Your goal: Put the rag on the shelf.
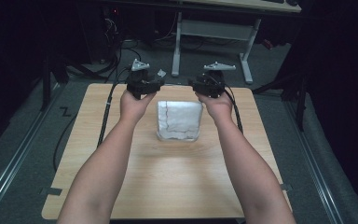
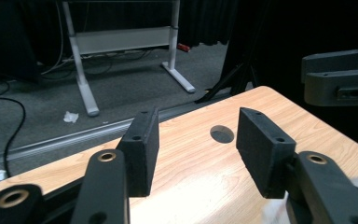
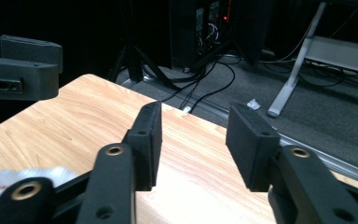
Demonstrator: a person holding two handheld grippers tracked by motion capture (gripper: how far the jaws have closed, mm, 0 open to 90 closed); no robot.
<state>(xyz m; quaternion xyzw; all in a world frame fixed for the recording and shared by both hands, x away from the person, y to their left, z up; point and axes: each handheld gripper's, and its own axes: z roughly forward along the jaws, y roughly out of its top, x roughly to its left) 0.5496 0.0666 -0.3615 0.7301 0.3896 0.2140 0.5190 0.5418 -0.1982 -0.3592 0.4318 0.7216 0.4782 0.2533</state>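
White folded cloth (image 1: pixel 179 120) lies on wooden table (image 1: pixel 168 186); left gripper (image 2: pixel 196 140) and right gripper (image 3: pixel 193 135) flank its far corners, jaws wide, empty.

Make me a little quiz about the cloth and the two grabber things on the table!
1. True or false: the left hand-held gripper has its jaws open with nothing between them.
2. Where does the folded white cloth lie? A) between the person's two hands B) on the floor C) in the right hand-held gripper
3. What shape is the dark hole in the wooden table?

Key:
1. True
2. A
3. Round
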